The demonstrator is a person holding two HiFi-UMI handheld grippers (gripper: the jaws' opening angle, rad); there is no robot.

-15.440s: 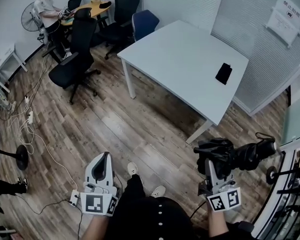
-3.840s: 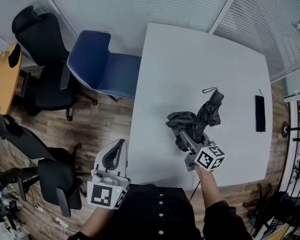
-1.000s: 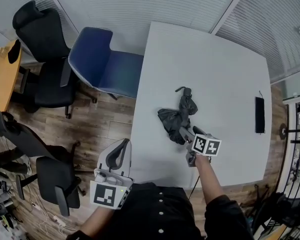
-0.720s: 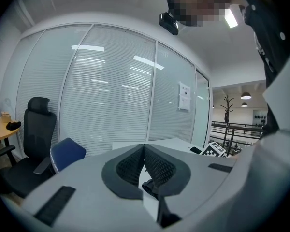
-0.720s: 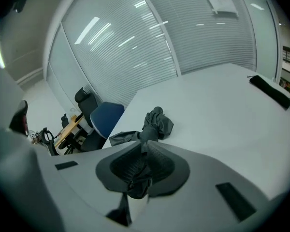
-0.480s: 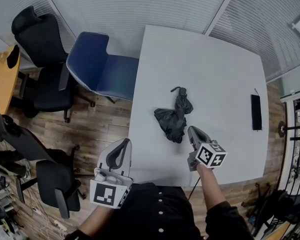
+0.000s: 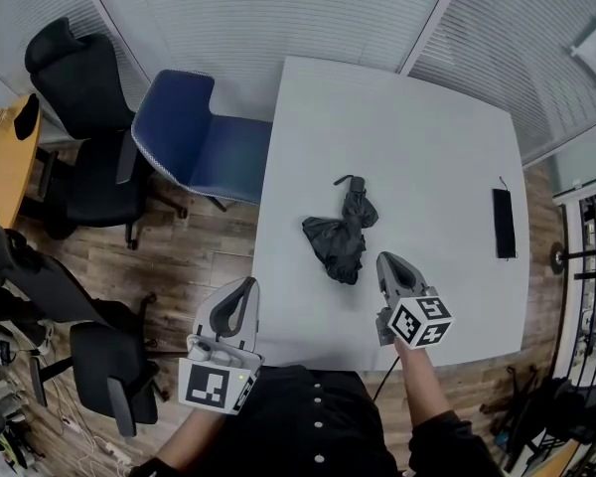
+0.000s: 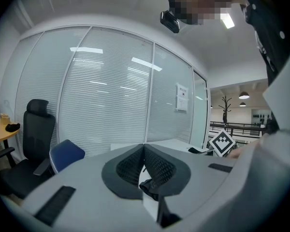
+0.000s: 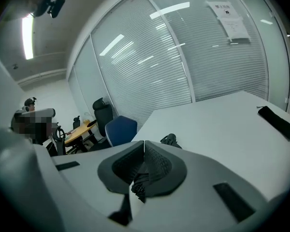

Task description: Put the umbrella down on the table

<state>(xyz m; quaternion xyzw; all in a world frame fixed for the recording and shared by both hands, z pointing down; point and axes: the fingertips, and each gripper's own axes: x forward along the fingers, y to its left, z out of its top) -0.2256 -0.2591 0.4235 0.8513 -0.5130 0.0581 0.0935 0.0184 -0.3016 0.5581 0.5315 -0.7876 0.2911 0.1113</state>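
One white table [image 7: 417,137], one folded black umbrella [image 7: 340,237], one flat black object [image 7: 503,224], one blue chair [image 7: 194,132], two black office chairs [image 7: 74,78] [image 7: 94,361], one left gripper [image 7: 240,291], one right gripper [image 7: 385,261].

you face a white table [image 7: 417,117] on a wood-plank floor [image 7: 214,256]. glass walls [image 7: 278,8] with their blinds down run behind its far edge and along its right edge, and a paper notice [image 9: 227,13] hangs on one pane. a blue chair [image 7: 194,132] stands just beside the table's left edge. a black office chair [image 7: 74,78] stands farther left, near a yellow desk [image 7: 5,157]. another black chair [image 7: 94,366] stands at your lower left. a strip light [image 9: 27,30] glows on the ceiling.
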